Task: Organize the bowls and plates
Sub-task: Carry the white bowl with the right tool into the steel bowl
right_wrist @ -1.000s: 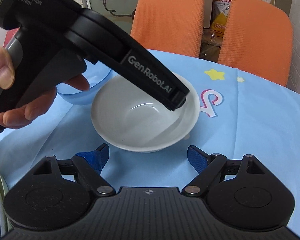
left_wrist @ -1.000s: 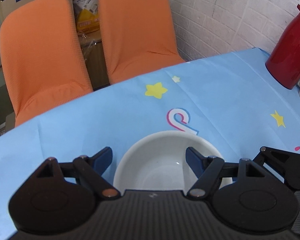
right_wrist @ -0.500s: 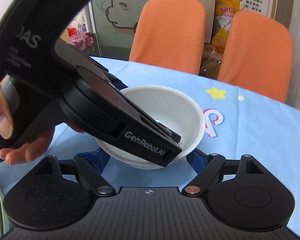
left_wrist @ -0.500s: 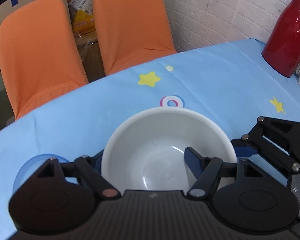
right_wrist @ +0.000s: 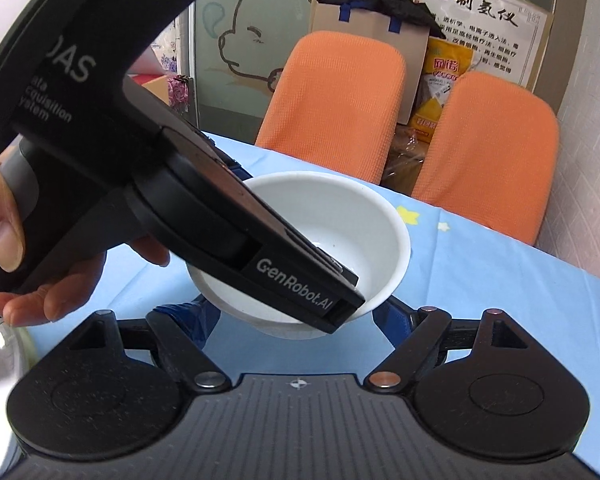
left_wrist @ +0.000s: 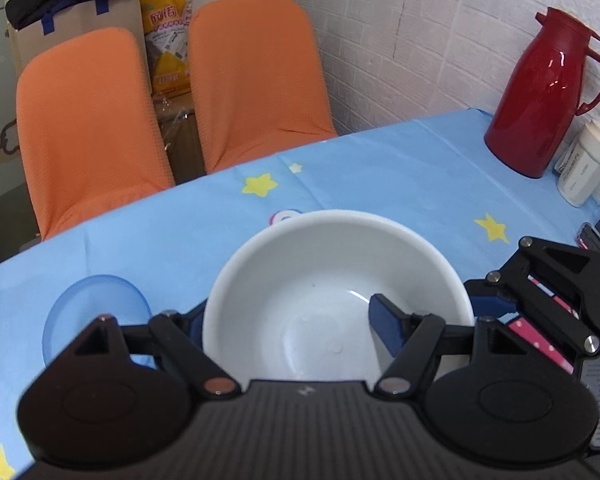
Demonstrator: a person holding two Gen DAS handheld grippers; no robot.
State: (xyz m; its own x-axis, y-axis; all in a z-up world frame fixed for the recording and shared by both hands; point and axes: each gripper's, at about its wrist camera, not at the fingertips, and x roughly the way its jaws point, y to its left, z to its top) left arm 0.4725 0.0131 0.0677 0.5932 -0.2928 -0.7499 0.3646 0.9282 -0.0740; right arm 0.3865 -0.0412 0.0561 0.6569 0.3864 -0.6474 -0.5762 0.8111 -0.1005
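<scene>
The left wrist view shows the left claw (left_wrist: 296, 320) gripping the white bowl's (left_wrist: 332, 264) near wall, lifted, blue bowl (left_wrist: 92, 308) lying leftward.

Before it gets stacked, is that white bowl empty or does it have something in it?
Empty. The left wrist view looks straight into the white bowl, and its inside is bare white down to the bottom, with only a glint of light.

It looked like a small dining or break room in a workplace or clinic. The counter (left_wrist: 380, 168) wore a blue cloth printed with stars, two orange-covered chairs (left_wrist: 256, 80) stood along its far edge, and a red thermos jug (left_wrist: 540, 96) sat near the white brick wall (left_wrist: 420, 32). Printed Chinese notices (right_wrist: 480, 20) hung behind a cardboard box (right_wrist: 372, 28).
</scene>
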